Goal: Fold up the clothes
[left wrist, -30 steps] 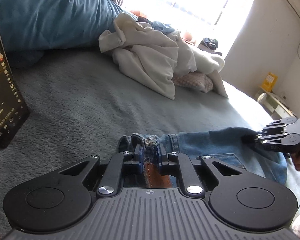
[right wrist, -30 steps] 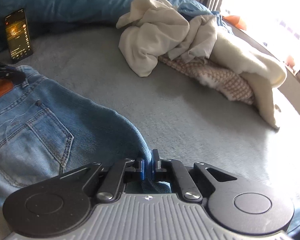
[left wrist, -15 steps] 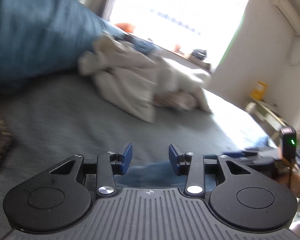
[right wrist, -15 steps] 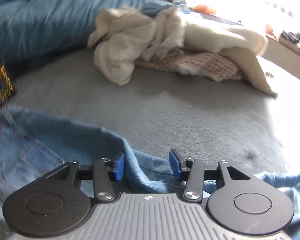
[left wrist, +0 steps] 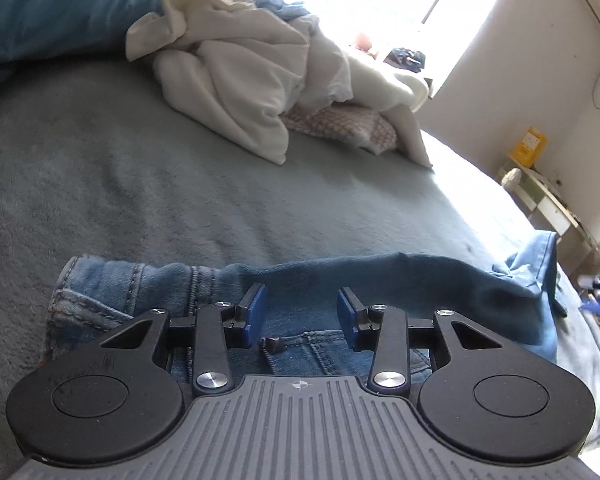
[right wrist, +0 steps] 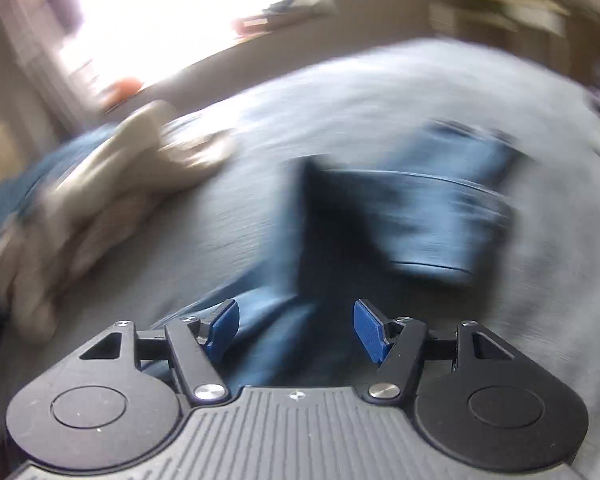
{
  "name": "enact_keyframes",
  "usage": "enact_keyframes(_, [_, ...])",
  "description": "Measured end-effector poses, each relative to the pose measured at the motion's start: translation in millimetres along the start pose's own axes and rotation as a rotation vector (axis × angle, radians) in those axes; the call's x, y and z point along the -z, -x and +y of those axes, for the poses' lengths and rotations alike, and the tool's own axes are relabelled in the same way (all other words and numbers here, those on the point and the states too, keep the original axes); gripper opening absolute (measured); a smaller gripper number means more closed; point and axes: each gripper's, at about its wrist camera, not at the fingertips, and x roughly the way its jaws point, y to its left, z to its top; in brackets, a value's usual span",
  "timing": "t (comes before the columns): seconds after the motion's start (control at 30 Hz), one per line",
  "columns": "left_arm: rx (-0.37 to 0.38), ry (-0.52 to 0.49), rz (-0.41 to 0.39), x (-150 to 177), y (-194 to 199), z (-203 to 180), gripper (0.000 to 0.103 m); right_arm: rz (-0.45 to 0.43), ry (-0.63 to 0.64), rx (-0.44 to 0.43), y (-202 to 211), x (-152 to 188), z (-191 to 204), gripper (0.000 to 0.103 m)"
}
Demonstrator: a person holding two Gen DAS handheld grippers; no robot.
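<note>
Left gripper [left wrist: 300, 314]: its blue-padded fingers [left wrist: 254, 312] are standing apart, gripping nothing, while hovering just over the waistband end of the pair of faded blue denim jeans [left wrist: 300, 280]. Right gripper [right wrist: 296, 330]: its blue-padded fingers [right wrist: 368, 330] are opening, with blue denim lying below and between them but neither pad pressing on it; this view is heavily blurred.

The jeans are lying across the near part of the grey-green fleece bedcover [left wrist: 180, 200], with one thickness of denim doubled over another along a long fold; their far end, at the right of the left wrist view, is bunching up untidily. Judged from this, one fold appears made, and further folding and smoothing are remaining.

Farther back, a crumpled heap of cream-white garments [left wrist: 240, 80] is resting on a pink-and-white knitted piece [left wrist: 340, 124], none of it folded. A teal pillow [left wrist: 60, 4] is lying behind.

No writing is legible; the label on the small yellow box [left wrist: 529, 146] by the wall is too small to read.
</note>
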Motion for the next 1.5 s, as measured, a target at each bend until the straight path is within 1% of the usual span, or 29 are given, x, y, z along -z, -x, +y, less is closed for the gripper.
enact_keyframes(0.07, [-0.003, 0.002, 0.000, 0.7, -1.5, 0.6, 0.039, -0.036, -0.179, 0.059, -9.5, -20.3, -52.7, 0.066])
enact_keyframes(0.13, [-0.006, -0.001, -0.001, 1.5, -3.2, 0.4, 0.039, -0.064, -0.327, 0.078, -24.7, -41.9, -98.1, 0.066])
enact_keyframes(0.17, [-0.007, -0.005, -0.002, 2.1, -3.9, 0.5, 0.039, -0.070, -0.369, 0.080, -35.8, -54.0, -114.1, 0.066])
enact_keyframes(0.27, [-0.007, 0.006, -0.008, 3.7, -4.5, 1.1, 0.039, -0.066, -0.390, 0.088, -71.7, -88.6, -141.7, 0.064])
enact_keyframes(0.4, [-0.011, 0.016, -0.019, 6.0, -5.7, 1.7, 0.039, -0.066, -0.385, 0.128, -116.0, -116.4, -158.6, 0.062])
enact_keyframes(0.47, [-0.021, 0.011, -0.022, 7.0, -6.7, 0.0, 0.039, -0.084, -0.402, 0.115, -132.3, -124.2, -164.9, 0.057])
enact_keyframes(0.5, [-0.029, 0.004, -0.022, 7.3, -7.4, -1.3, 0.039, -0.087, -0.393, 0.101, -140.7, -129.4, -165.2, 0.053])
enact_keyframes(0.53, [-0.037, -0.007, -0.020, 7.3, -8.0, -3.0, 0.039, -0.083, -0.362, 0.099, -148.0, -133.8, -162.5, 0.044])
enact_keyframes(0.57, [-0.046, -0.018, -0.018, 7.2, -8.6, -4.8, 0.039, -0.074, -0.313, 0.114, -154.8, -137.6, -158.0, 0.037])
enact_keyframes(0.6, [-0.051, -0.025, -0.017, 7.3, -9.2, -5.5, 0.039, -0.063, -0.260, 0.143, -159.9, -140.5, -152.1, 0.018])
enact_keyframes(0.63, [-0.052, -0.028, -0.017, 7.5, -9.4, -5.5, 0.039, -0.060, -0.209, 0.173, -162.1, -142.4, -145.1, 0.008])
enact_keyframes(0.7, [-0.051, -0.006, -0.024, 7.4, -9.1, -2.4, 0.039, -0.093, -0.129, 0.206, -154.9, -144.5, -133.3, 0.002])
enact_keyframes(0.77, [-0.049, 0.015, -0.030, 7.3, -8.8, 0.6, 0.038, -0.150, -0.073, 0.225, -135.3, -148.2, -125.5, 0.001])
enact_keyframes(0.8, [-0.051, 0.031, -0.035, 7.4, -8.4, 2.4, 0.037, -0.177, -0.067, 0.237, -123.5, -150.7, -126.2, 0.000])
enact_keyframes(0.87, [-0.056, 0.060, -0.041, 7.7, -8.2, 6.2, 0.037, -0.216, -0.075, 0.275, -104.1, -157.2, -134.4, 0.000])
enact_keyframes(0.93, [-0.053, 0.080, -0.044, 7.4, -8.2, 9.0, 0.036, -0.231, -0.095, 0.321, -87.3, -160.5, -148.8, 0.000])
enact_keyframes(1.0, [-0.048, 0.084, -0.045, 7.3, -8.6, 9.8, 0.036, -0.224, -0.117, 0.365, -72.8, -157.5, -162.4, 0.000])
enact_keyframes(1.07, [-0.044, 0.086, -0.046, 7.4, -8.9, 10.4, 0.036, -0.202, -0.119, 0.393, -67.2, -149.5, -173.8, 0.000])
enact_keyframes(1.13, [-0.039, 0.089, -0.046, 7.4, -9.6, 11.4, 0.036, -0.179, -0.120, 0.425, -69.1, -141.4, -183.5, 0.000])
enact_keyframes(1.27, [-0.033, 0.093, -0.052, 7.9, -10.1, 12.3, 0.036, -0.110, -0.202, 0.460, -91.6, -132.1, -198.4, 0.002])
enact_keyframes(1.3, [-0.032, 0.095, -0.054, 8.2, -10.2, 12.6, 0.036, -0.093, -0.226, 0.463, -94.3, -130.7, -201.3, 0.005])
enact_keyframes(1.37, [-0.031, 0.097, -0.058, 9.0, -9.9, 12.8, 0.036, -0.056, -0.284, 0.449, -90.2, -131.8, -207.5, 0.017])
enact_keyframes(1.43, [-0.030, 0.099, -0.064, 9.9, -9.5, 13.0, 0.036, -0.040, -0.307, 0.446, -78.5, -133.3, -210.0, 0.046])
enact_keyframes(1.47, [-0.029, 0.100, -0.067, 10.6, -9.1, 13.1, 0.036, -0.050, -0.299, 0.454, -68.4, -133.8, -208.5, 0.049])
enact_keyframes(1.5, [-0.027, 0.101, -0.071, 11.1, -8.9, 13.4, 0.036, -0.065, -0.285, 0.448, -57.3, -133.9, -206.3, 0.049])
